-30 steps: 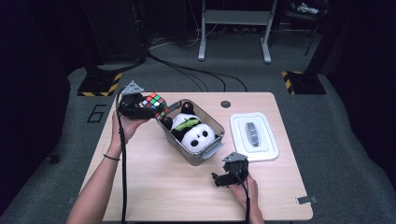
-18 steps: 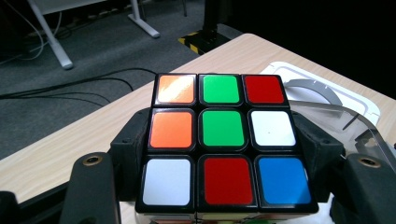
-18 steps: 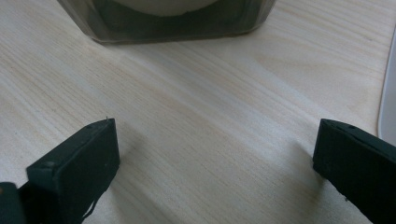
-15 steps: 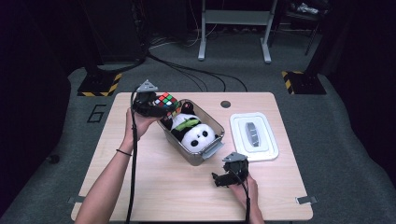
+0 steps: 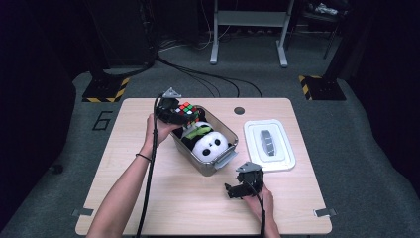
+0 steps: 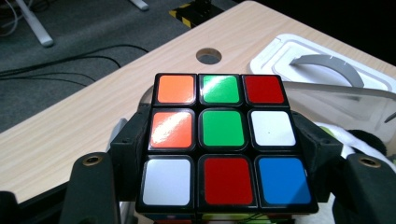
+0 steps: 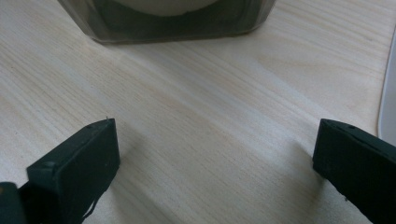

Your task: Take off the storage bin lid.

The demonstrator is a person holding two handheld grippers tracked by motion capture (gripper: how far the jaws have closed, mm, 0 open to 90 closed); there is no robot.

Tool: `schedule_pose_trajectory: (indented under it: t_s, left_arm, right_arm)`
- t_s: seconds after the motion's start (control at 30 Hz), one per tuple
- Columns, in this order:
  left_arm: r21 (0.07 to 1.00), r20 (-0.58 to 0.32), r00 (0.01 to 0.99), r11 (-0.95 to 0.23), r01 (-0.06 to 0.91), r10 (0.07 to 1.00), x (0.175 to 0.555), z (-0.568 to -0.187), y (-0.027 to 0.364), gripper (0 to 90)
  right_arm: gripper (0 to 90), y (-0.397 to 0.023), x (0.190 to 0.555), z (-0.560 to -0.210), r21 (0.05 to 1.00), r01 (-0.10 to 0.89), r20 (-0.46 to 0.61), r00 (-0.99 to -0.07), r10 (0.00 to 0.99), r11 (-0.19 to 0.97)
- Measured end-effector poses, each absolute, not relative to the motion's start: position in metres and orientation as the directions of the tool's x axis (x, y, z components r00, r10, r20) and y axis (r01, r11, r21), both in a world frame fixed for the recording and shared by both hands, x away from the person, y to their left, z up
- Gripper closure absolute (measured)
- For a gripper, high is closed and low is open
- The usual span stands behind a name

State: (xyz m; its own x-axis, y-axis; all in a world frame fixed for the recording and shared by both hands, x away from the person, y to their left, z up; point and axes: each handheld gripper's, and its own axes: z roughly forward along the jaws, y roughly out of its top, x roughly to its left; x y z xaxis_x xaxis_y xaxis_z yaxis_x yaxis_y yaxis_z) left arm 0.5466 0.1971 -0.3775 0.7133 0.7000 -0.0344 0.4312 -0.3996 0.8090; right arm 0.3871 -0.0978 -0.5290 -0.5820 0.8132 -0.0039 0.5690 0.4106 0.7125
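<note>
A scrambled puzzle cube [image 5: 188, 111] [image 6: 223, 142] is clamped between the jaws of my left gripper [image 5: 184, 115] [image 6: 224, 154], over the far left corner of a clear bin [image 5: 225, 158]. Inside the bin lies a panda plush [image 5: 210, 144] with a green patch. Near the table's front edge, my right gripper [image 5: 236, 188] [image 7: 215, 163] rests low on the wood with its jaws wide apart and nothing between them. The bin's near wall [image 7: 173, 21] is just ahead of it.
A white lid [image 5: 269, 144] with a grey handle lies flat to the right of the bin. The light wood table [image 5: 148, 208] has a round cable hole [image 5: 239, 110] near its far edge. Cables and stand legs cross the dark floor beyond.
My left gripper has carried the cube to the right and downward, from beside the bin's left end to over its far corner. The right gripper has stayed put.
</note>
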Motion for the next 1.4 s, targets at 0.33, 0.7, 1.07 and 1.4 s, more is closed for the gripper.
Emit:
schedule_pose_trajectory:
  t_s: [0.33,0.7,1.07,1.4]
  left_arm:
    - [0.771,0.029,0.722,-0.475,0.424,0.691,0.551,-0.391,0.19,28.2]
    - [0.799,0.085,0.709,-0.472,0.371,0.7,0.54,-0.374,0.196,26.0]
    - [0.762,0.134,0.712,-0.531,0.37,0.689,0.542,-0.376,0.192,49.2]
    - [0.747,0.118,0.72,-0.538,0.39,0.684,0.543,-0.383,0.191,52.5]
  right_arm:
    - [0.0,-0.098,0.387,-0.529,0.712,0.569,-0.002,-0.584,0.811,0.412]
    - [0.0,-0.098,0.387,-0.529,0.712,0.57,-0.002,-0.582,0.813,0.41]
    - [0.0,-0.098,0.387,-0.529,0.712,0.57,-0.002,-0.582,0.813,0.41]
    - [0.0,-0.097,0.387,-0.529,0.708,0.575,0.002,-0.583,0.812,0.411]
